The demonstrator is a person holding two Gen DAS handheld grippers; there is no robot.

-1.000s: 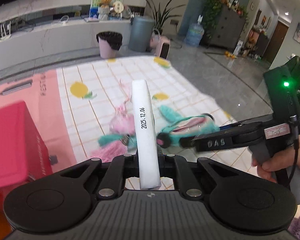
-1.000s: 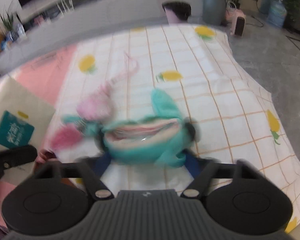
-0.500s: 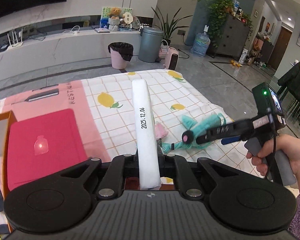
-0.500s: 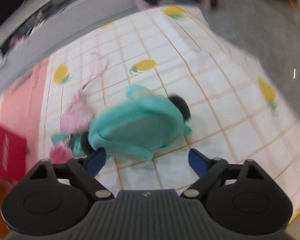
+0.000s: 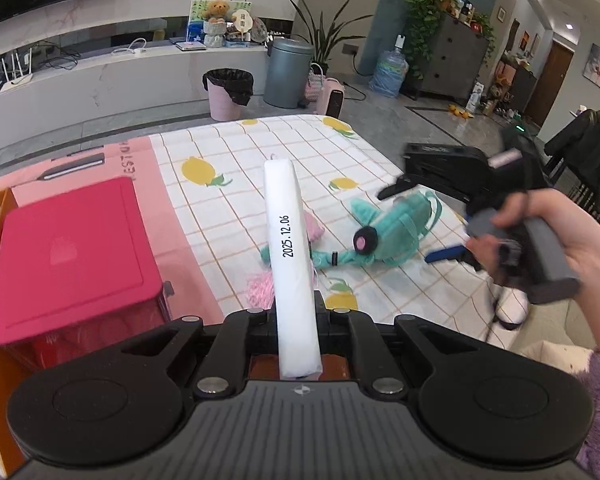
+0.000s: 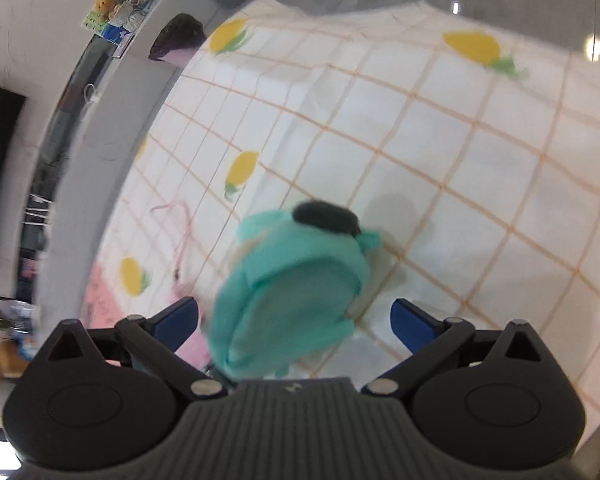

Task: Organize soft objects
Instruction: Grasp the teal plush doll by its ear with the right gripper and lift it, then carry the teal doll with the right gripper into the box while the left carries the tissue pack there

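Observation:
My left gripper is shut on a white soft pack printed 2025.12.06, held above the lemon-print cloth. A teal plush toy with a pink-and-black eye lies on the cloth, with a pink plush partly hidden behind the pack. My right gripper is open, its blue fingers on either side of the teal plush, seen from above. In the left wrist view the right gripper hovers over the plush.
A red lidded box stands at the left on the pink part of the cloth. A pink string lies beyond the plush. A pink bin and a grey bin stand on the floor past the far edge.
The right gripper has let go of the teal plush and now stands open and tilted over it. The left gripper has drawn back and up with the white pack.

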